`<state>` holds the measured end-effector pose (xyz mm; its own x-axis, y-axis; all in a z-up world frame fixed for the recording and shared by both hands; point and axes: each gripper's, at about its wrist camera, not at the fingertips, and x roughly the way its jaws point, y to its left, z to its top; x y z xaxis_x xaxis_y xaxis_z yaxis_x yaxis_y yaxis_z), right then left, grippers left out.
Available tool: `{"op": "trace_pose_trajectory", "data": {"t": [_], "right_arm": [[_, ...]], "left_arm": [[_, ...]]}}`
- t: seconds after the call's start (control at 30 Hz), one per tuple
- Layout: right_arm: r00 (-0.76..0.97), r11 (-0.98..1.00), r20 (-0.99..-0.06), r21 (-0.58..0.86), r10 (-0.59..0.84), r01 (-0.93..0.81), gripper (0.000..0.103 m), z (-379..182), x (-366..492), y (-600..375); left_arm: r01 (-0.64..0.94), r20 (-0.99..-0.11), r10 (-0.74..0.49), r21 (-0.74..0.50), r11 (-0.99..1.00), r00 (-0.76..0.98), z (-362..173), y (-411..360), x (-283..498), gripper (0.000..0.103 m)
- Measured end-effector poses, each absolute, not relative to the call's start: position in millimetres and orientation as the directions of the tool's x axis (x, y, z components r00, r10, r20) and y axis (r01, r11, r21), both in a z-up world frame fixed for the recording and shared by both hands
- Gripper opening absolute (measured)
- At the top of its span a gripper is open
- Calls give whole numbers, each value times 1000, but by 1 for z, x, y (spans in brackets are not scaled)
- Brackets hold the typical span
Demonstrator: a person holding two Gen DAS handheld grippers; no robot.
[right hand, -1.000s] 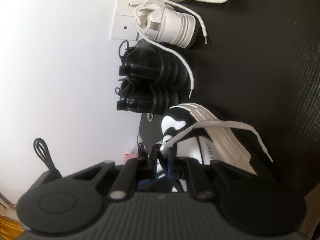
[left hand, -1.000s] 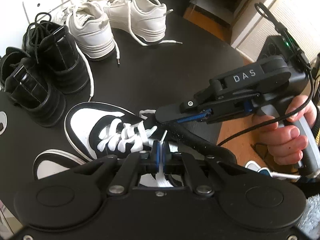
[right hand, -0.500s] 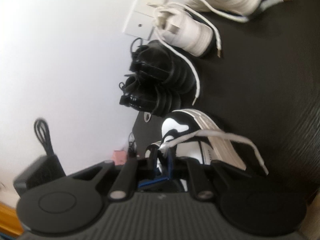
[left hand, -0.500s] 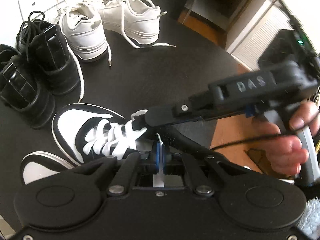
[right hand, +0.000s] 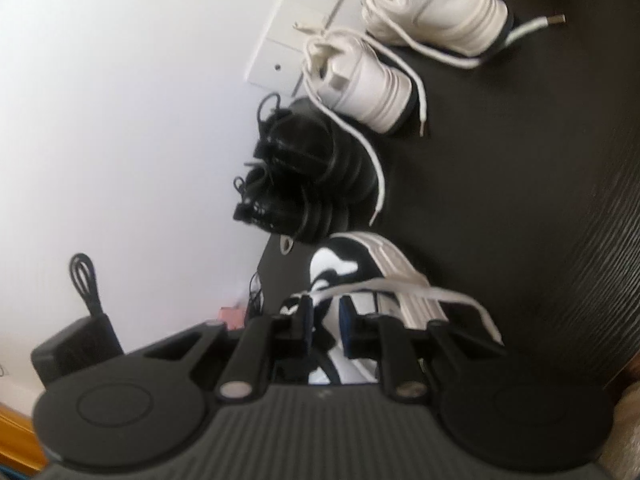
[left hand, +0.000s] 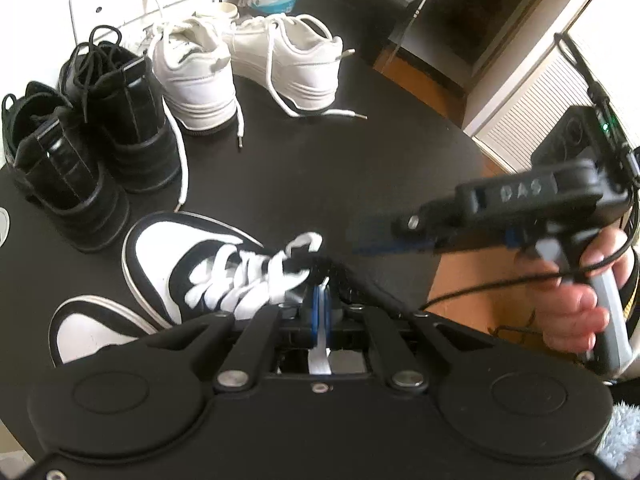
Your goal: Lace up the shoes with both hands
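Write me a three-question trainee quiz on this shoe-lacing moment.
1. True or false: the left gripper is shut on a white lace.
2. How many pairs of shoes are on the black table? A) two B) three C) four
3. Fill in: in the right wrist view, the jaws of the right gripper stand ____ (open/shut).

Key: 1 true; 2 B; 3 open.

dark round table (left hand: 360,152), white wall (right hand: 120,100) with sockets (right hand: 304,12), wooden floor (left hand: 416,76)
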<state>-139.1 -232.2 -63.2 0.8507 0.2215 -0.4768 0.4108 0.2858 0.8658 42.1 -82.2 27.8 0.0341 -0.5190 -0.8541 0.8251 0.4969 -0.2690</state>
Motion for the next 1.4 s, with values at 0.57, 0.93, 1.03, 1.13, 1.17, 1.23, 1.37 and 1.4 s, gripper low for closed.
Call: {"op": "trace_pose_trajectory", "data": {"t": [0.57,0.93,1.03,1.13,1.17,1.23,1.37,1.4], "right_arm": [[877,111,-406,914,256,391,15,-84,-132,-229],[885,220,-447,884,135,413,2,-66,-139,-219],[888,201,-443,887,122,415,2,-68,-143,-221],[900,193,-432,889,56,415,0,-66,-151,-225],[906,189,-423,892,28,411,0,-64,-156,-229],[907,177,-422,893,10,413,1,-62,-162,-238],[903,228,-423,888,71,398,10,-55,-159,-235],[901,245,-426,885,85,395,20,-53,-156,-232]], "left_arm": [[816,-863,-504,-257,518,48,28,-87,41,3],[847,-873,-483,-200,492,74,36,-90,32,18],[867,-876,-476,-173,468,82,42,-89,26,22],[885,-885,-453,-127,449,103,43,-90,21,23],[887,-887,-449,-120,446,106,42,-90,20,23],[889,-890,-443,-112,443,109,39,-91,19,18],[889,-891,-441,-115,444,105,36,-92,19,12],[888,-891,-443,-118,445,103,36,-92,19,12]]}}
